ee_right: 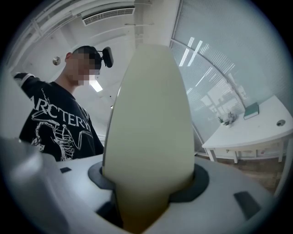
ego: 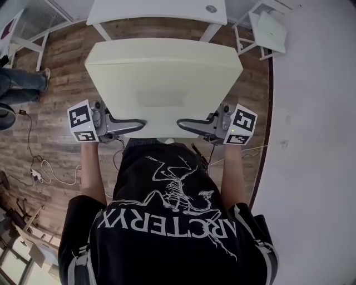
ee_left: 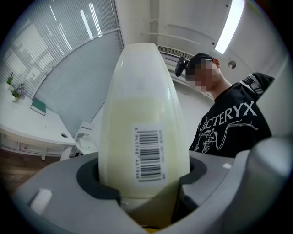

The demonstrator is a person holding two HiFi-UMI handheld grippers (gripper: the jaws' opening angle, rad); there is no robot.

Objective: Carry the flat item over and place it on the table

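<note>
1. The person is holding the cream flat board [ego: 164,78] level in the air in front of the chest, over the wooden floor [ego: 61,72]. It is not resting on anything.
2. The left gripper [ego: 133,123] is clamping the board's near edge towards the left. In the left gripper view its fingers [ee_left: 59,192] are pressing on both faces of the board [ee_left: 144,123], just below a barcode sticker [ee_left: 149,155].
3. The right gripper [ego: 188,123] is gripping the same near edge towards the right, and the right gripper view is showing its fingers [ee_right: 229,192] closed tight on the board [ee_right: 149,123].
4. Both forearms are reaching forward with elbows bent. The left arm [ego: 92,172] and right arm [ego: 233,172] are running roughly parallel, and the grippers are turning inward so that they are facing each other.
5. Judging by this, the carrying step is in hand: the white worktop [ego: 156,11] is lying farther ahead, beyond the board's far edge.
6. The next move is likely calling for both grippers travelling forward together, keeping the board level, then lowering it flat onto the worktop before letting go.
</note>
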